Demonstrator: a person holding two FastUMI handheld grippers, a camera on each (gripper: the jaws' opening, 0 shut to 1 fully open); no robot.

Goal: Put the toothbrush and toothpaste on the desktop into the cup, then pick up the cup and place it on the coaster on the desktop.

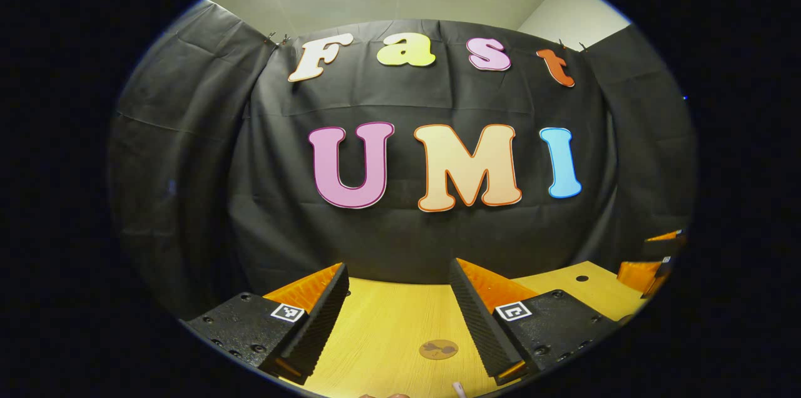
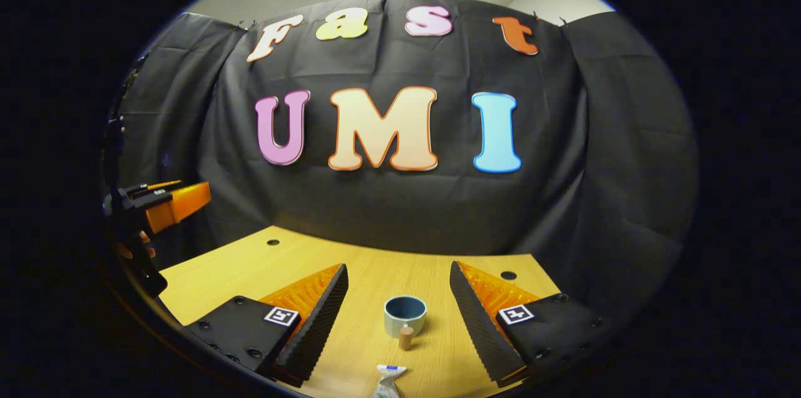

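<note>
Left tongs: my left tongs (image 1: 398, 316) are spread wide, nothing between the ribbed pads, nothing touched. They hang over the bench (image 1: 382, 335) and point at the black cloth wall (image 1: 400, 241).
Left tongs from the far side: in the right gripper view my left tongs (image 2: 178, 201) show at the left edge, raised above the bench, with my hand (image 2: 134, 246) behind them. How far apart the fingers stand there I cannot tell.
Right tongs: my right tongs (image 2: 398, 316) are released too, fingers far apart and empty, also above the bench.
Coaster: a flat round brown coaster (image 1: 438, 348) lies on the bench between my left fingers, nearer the right one, apart from both.
Cup: a blue-grey cup (image 2: 405, 315) stands upright on the bench ahead of my right tongs, about midway between the fingers, touching neither. Its inside looks dark and I see nothing in it.
Small cylinder: a short tan piece (image 2: 406, 337) stands upright just in front of the cup, on my side. I cannot tell what it is.
Toothpaste: a white crimped tube end with a blue stripe (image 2: 388, 380) lies on the bench at the bottom edge, nearer me than the cup, between the right fingers and clear of both.
</note>
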